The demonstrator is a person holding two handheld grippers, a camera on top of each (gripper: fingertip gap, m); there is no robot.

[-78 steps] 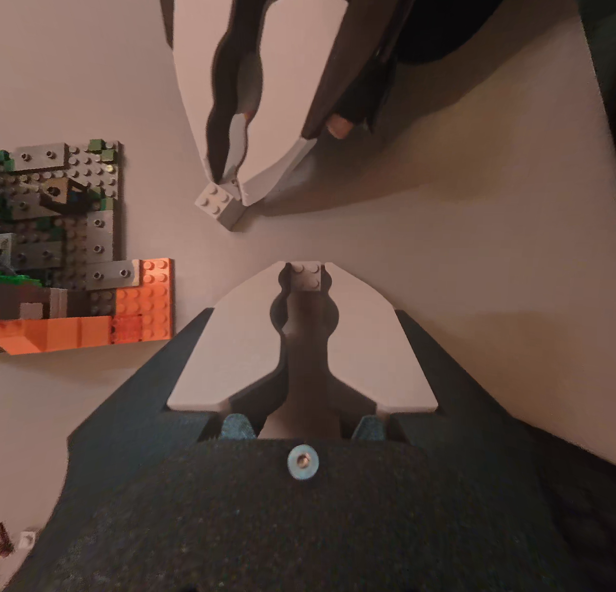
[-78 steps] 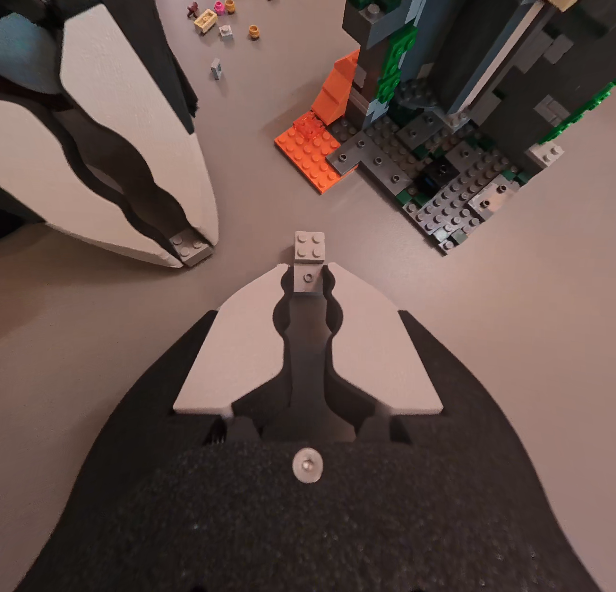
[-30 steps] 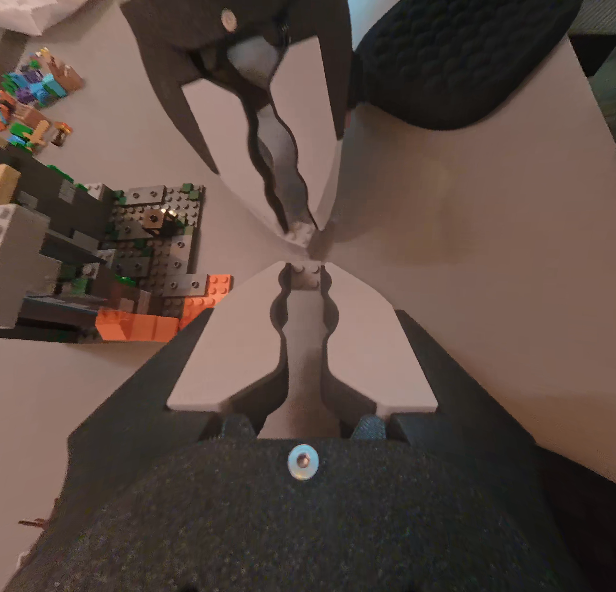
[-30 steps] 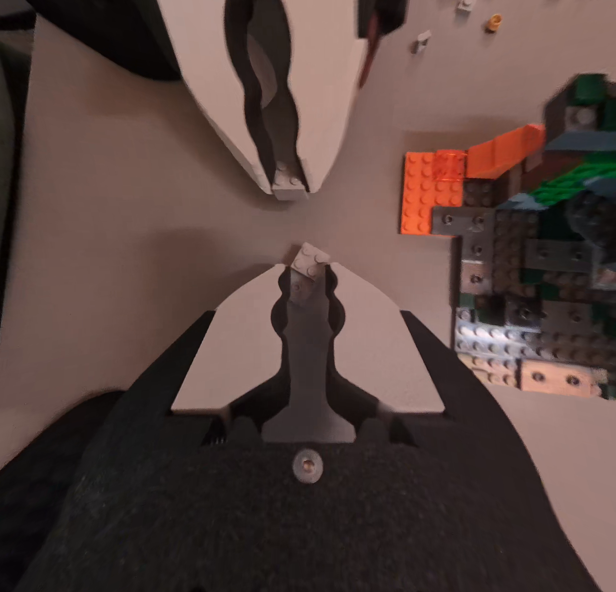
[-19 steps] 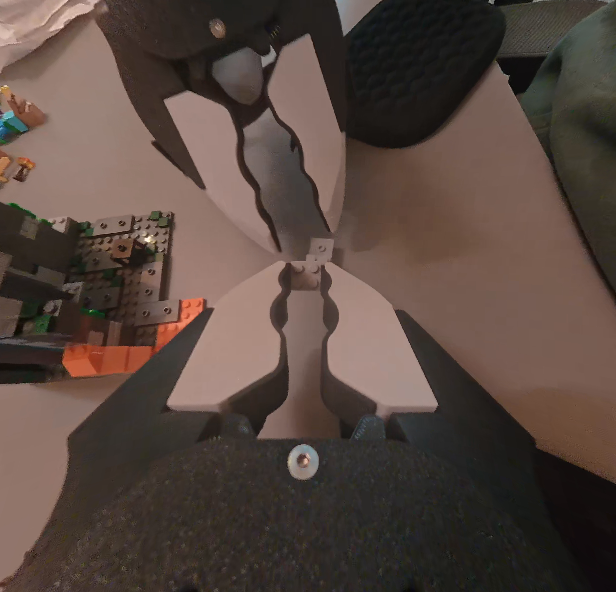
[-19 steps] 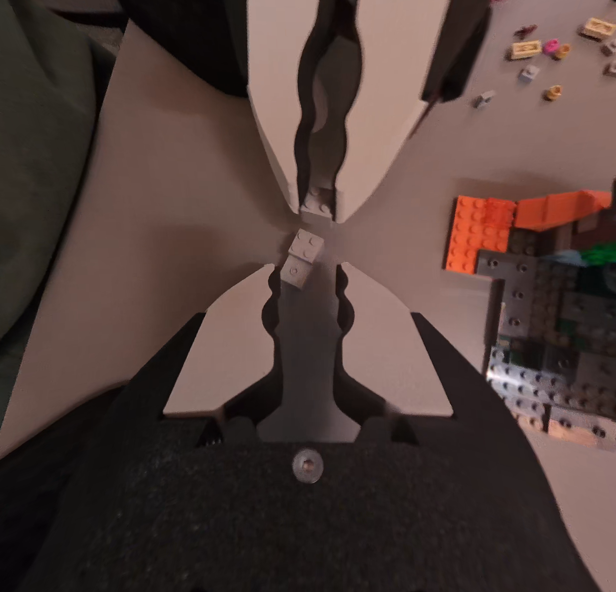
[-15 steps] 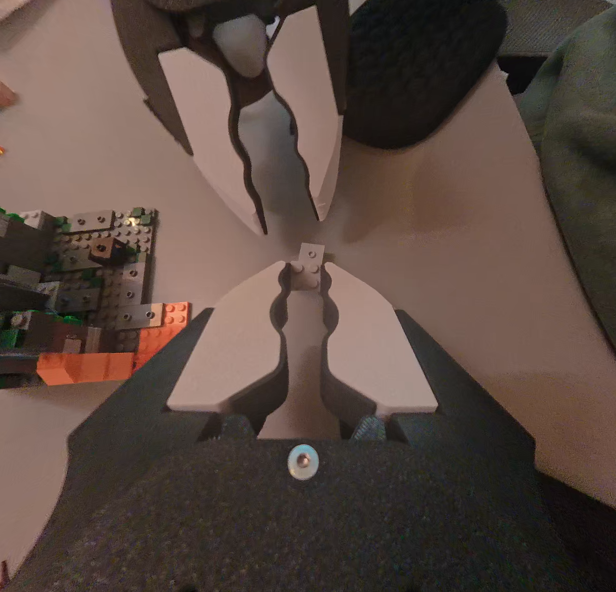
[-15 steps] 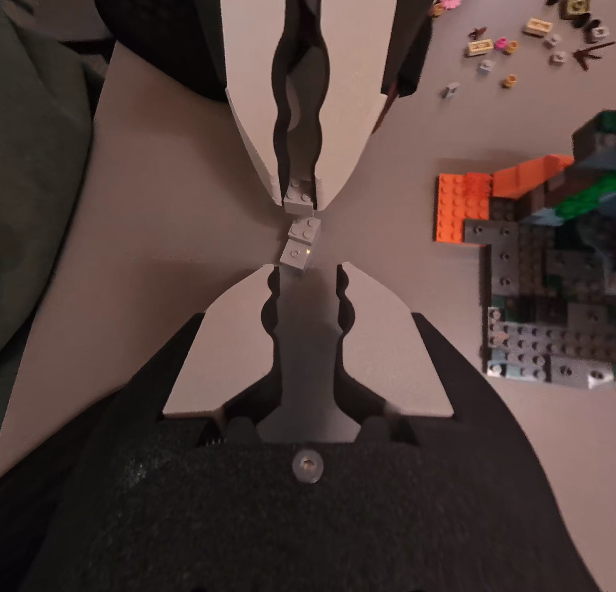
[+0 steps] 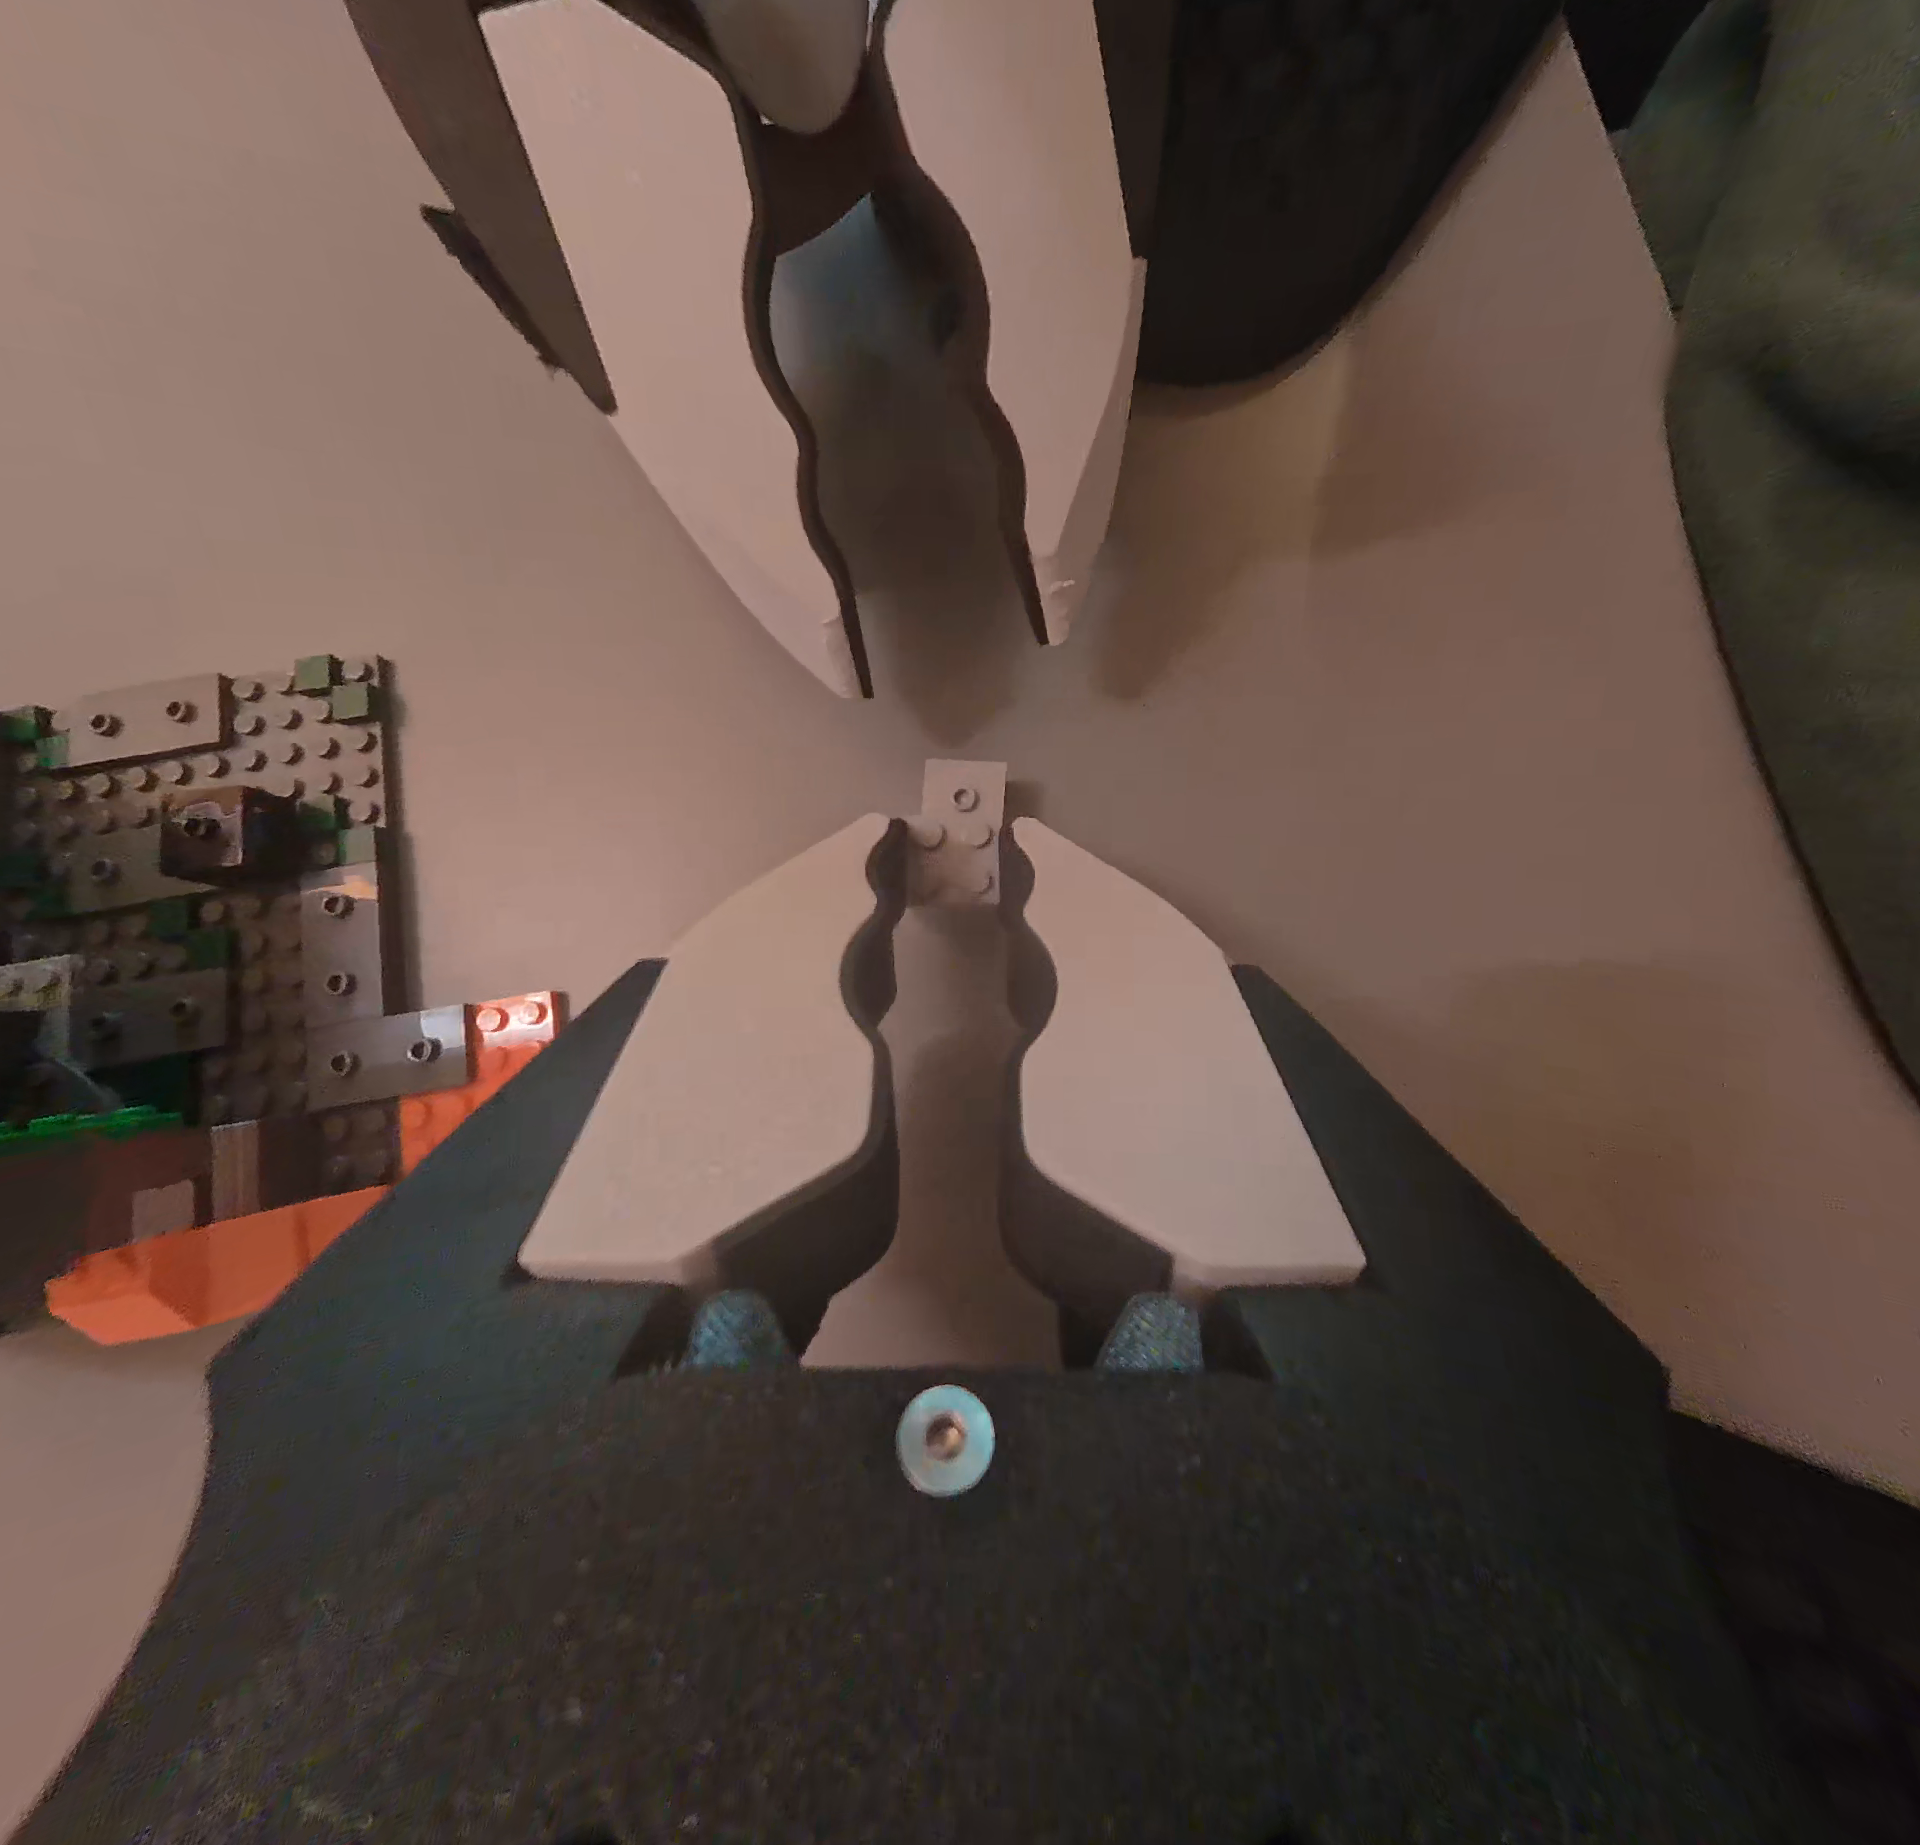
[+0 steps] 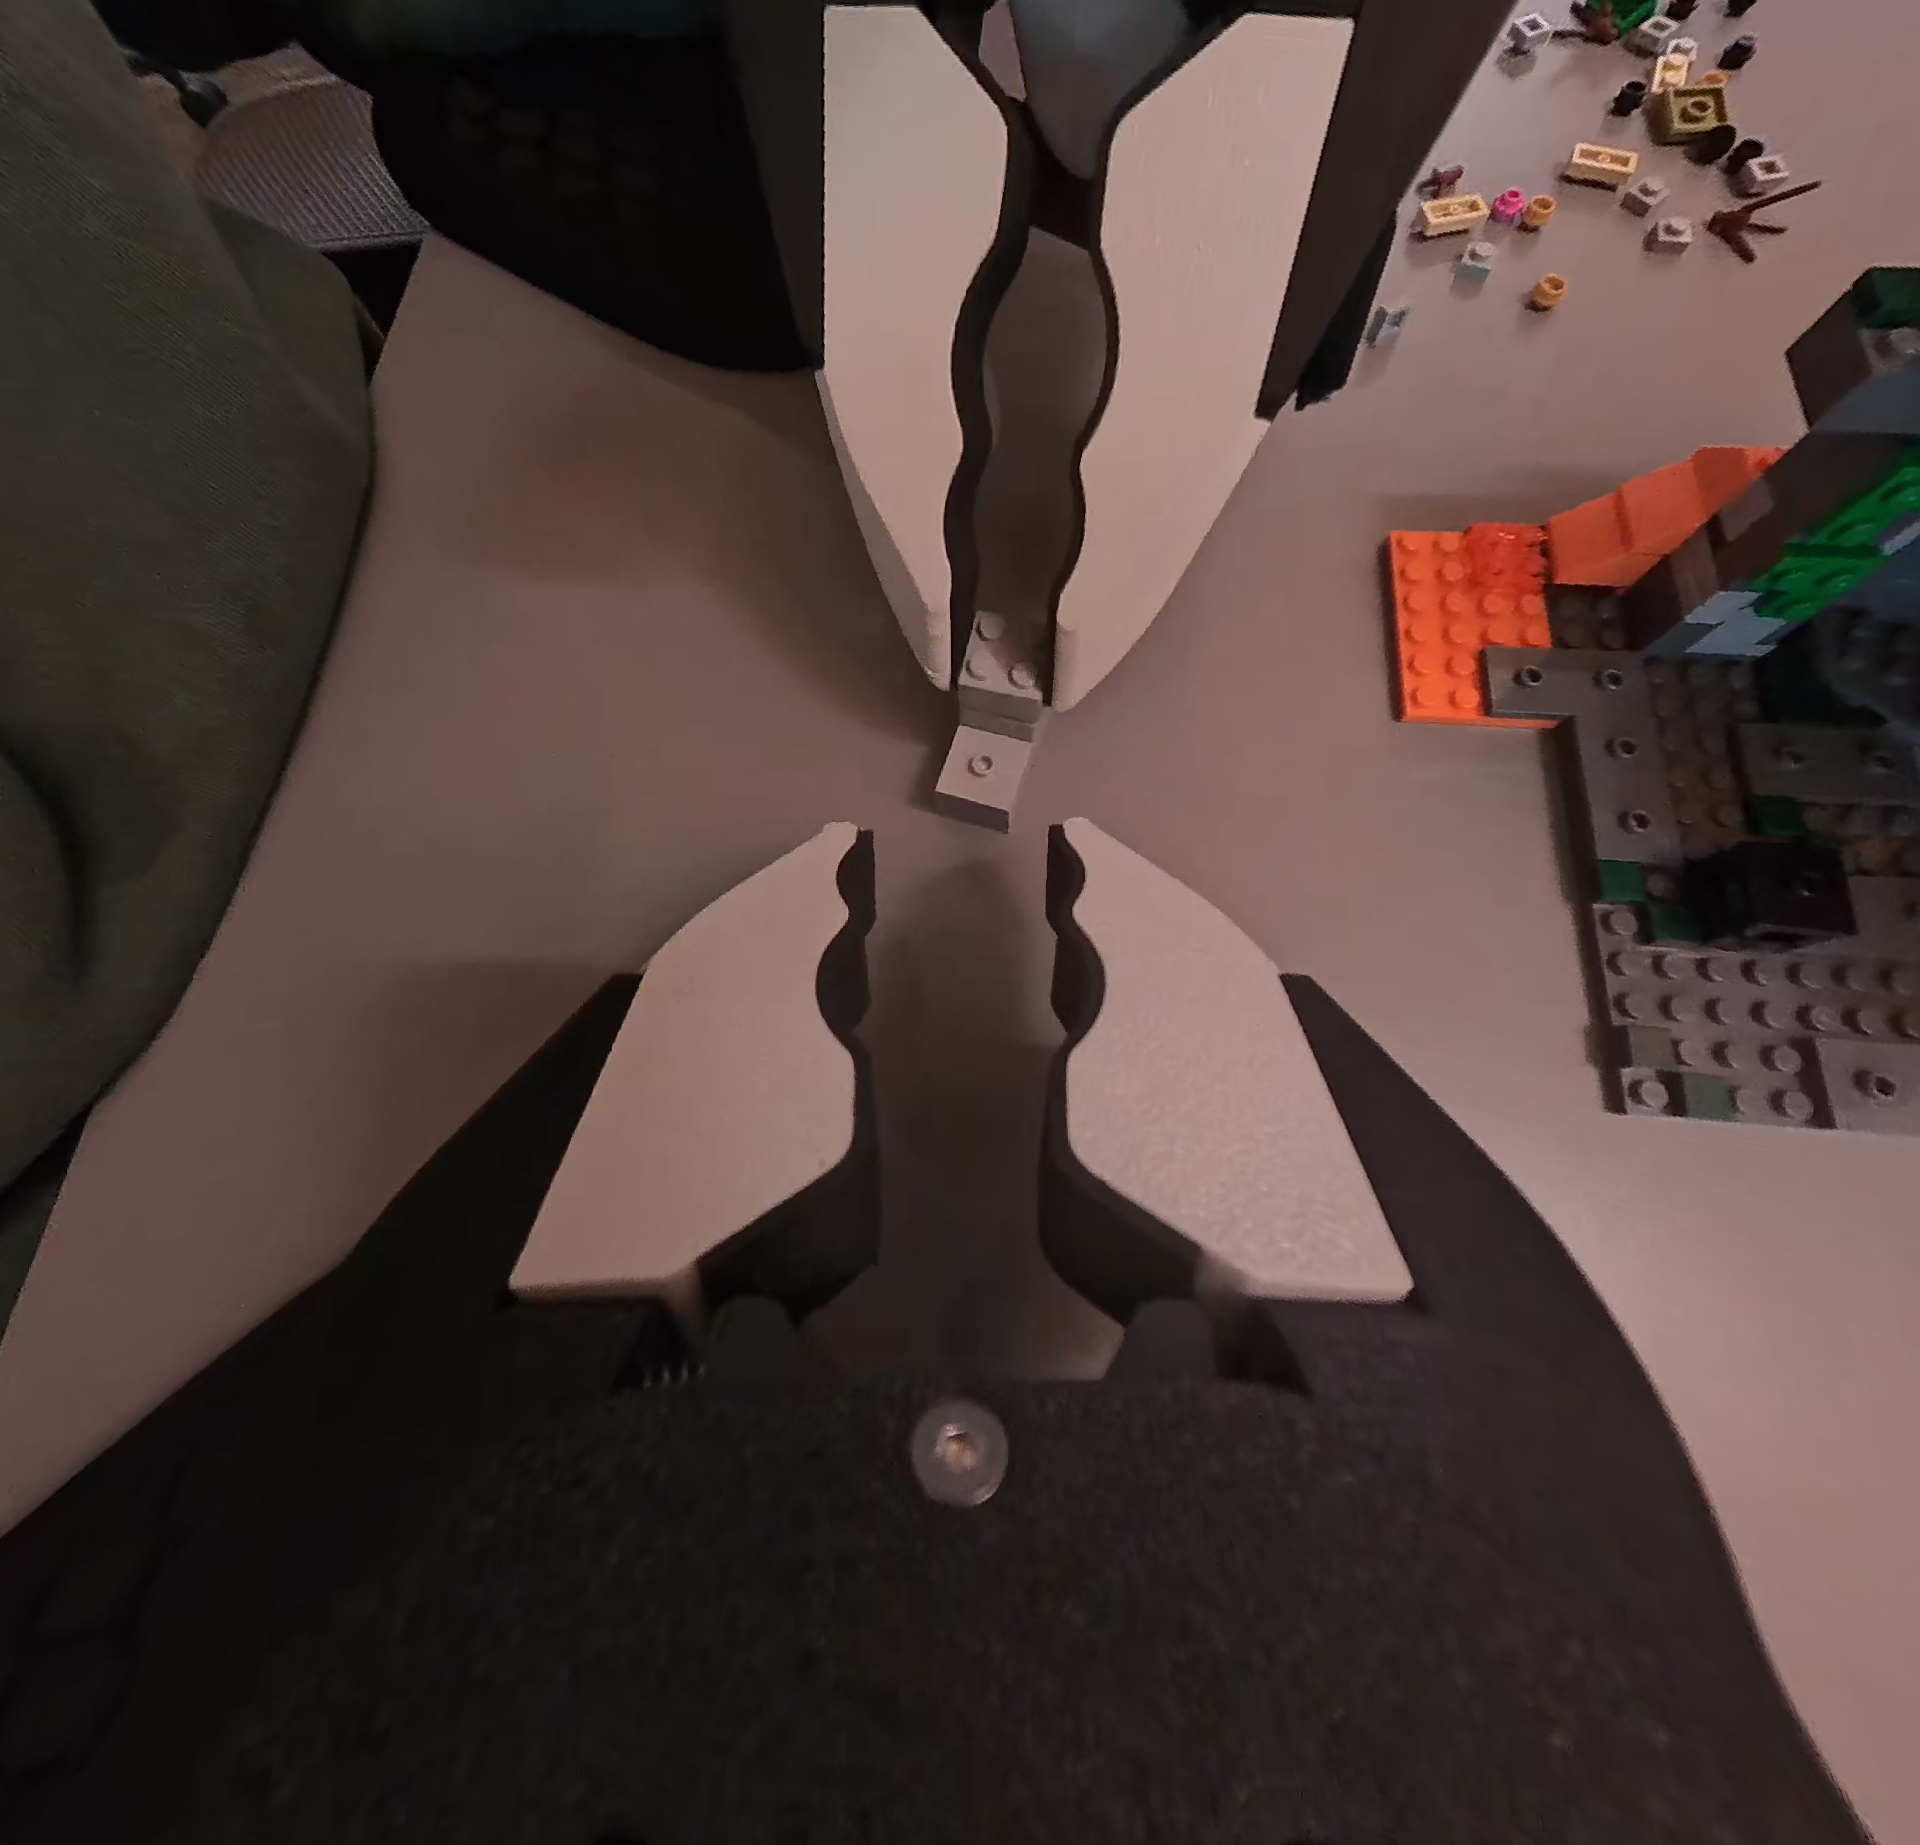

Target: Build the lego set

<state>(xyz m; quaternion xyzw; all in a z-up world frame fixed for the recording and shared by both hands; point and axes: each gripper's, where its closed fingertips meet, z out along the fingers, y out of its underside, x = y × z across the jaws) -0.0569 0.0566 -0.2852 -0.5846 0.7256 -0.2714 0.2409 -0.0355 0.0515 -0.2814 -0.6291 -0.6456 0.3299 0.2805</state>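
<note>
My left gripper (image 9: 951,839) is shut on a grey 2x2 brick (image 9: 954,865). A light grey plate with one stud (image 9: 964,796) is joined to that brick and sticks out past my fingertips. In the right wrist view the left gripper (image 10: 1003,668) comes from the top, holding the brick (image 10: 1000,657) with the plate (image 10: 982,772) under it. My right gripper (image 10: 956,837) is open and empty, just short of the plate, its pads clear of it. In the left wrist view the right gripper (image 9: 951,663) faces mine, open.
A brick build on grey and orange plates stands to the side (image 9: 197,964), (image 10: 1704,756). Several small loose pieces lie at the far right (image 10: 1621,154). A person's green clothing (image 10: 156,548) and a dark chair (image 9: 1351,133) border the table edge. Only a small space, under 4 cm, lies between the two pairs of fingers.
My right gripper carried the light grey plate to the left gripper's brick, joined it on, opened and drew back. The left gripper stayed shut on its brick throughout.
</note>
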